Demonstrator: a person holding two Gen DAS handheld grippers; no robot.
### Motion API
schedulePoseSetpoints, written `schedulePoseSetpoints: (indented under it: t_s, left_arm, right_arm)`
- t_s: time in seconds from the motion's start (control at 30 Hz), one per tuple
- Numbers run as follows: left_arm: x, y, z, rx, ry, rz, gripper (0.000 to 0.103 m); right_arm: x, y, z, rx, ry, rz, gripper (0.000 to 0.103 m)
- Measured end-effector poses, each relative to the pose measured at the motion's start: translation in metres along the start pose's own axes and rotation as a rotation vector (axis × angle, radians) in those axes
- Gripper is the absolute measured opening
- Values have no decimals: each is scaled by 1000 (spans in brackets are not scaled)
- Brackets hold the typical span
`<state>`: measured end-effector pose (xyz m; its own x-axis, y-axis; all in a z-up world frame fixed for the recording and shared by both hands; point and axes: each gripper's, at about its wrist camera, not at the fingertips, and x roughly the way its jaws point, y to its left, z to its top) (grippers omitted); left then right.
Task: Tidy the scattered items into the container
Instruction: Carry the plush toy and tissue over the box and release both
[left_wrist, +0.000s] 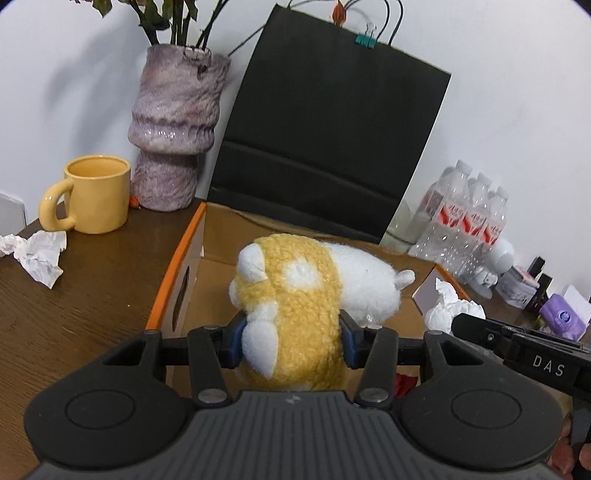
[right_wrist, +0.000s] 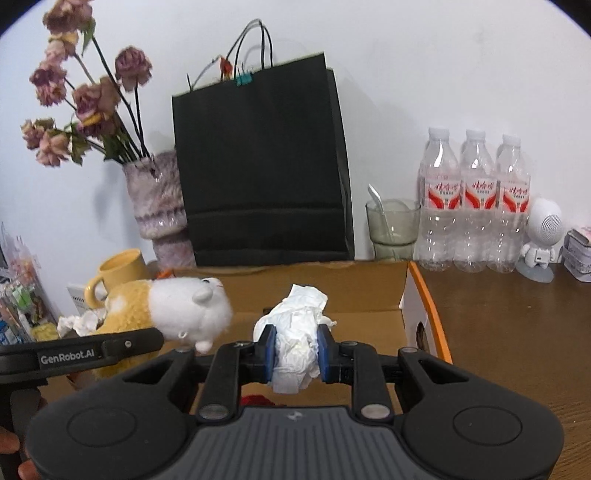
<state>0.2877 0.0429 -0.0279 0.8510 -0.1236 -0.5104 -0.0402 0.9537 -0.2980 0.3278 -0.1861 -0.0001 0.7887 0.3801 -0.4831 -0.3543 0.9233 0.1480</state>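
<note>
Left tool (left_wrist: 291, 341) clamps the plush toy (left_wrist: 295, 295) level above the cardboard box (left_wrist: 177, 280); right tool (right_wrist: 295, 349), alongside, pinches a crumpled tissue (right_wrist: 297, 332) over it.

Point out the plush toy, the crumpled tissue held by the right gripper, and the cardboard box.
plush toy (left_wrist: 295, 321): left wrist view, on its yellow woolly body.
crumpled tissue (right_wrist: 297, 343): right wrist view, on its middle between the pads.
cardboard box (right_wrist: 364, 284): right wrist view, on its far inner wall.
</note>
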Motion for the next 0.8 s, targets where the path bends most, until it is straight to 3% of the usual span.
schedulePoseSetpoints:
  t_s: [0.2, 0.27, 0.3, 0.33, 0.4, 0.8]
  left_arm:
    - [1, 0, -1, 2, 4, 18, 53]
    - [0, -2, 0, 8, -1, 37, 69]
    - [0, -2, 1, 6, -3, 47, 90]
    - [-1, -3, 2, 4, -7, 61, 103]
    - [-6, -5, 4, 15, -33, 86, 103]
    - [-8, -12, 4, 41, -29, 96, 103]
  right_arm:
    - [6, 3, -4, -25, 29, -20, 26]
    - [9, 6, -5, -44, 49, -39, 38]
    - [10, 7, -5, -54, 59, -51, 60]
    - [10, 8, -6, -62, 60, -62, 86]
    - [9, 11, -6, -76, 58, -75, 103]
    - [9, 16, -5, -98, 78, -86, 103]
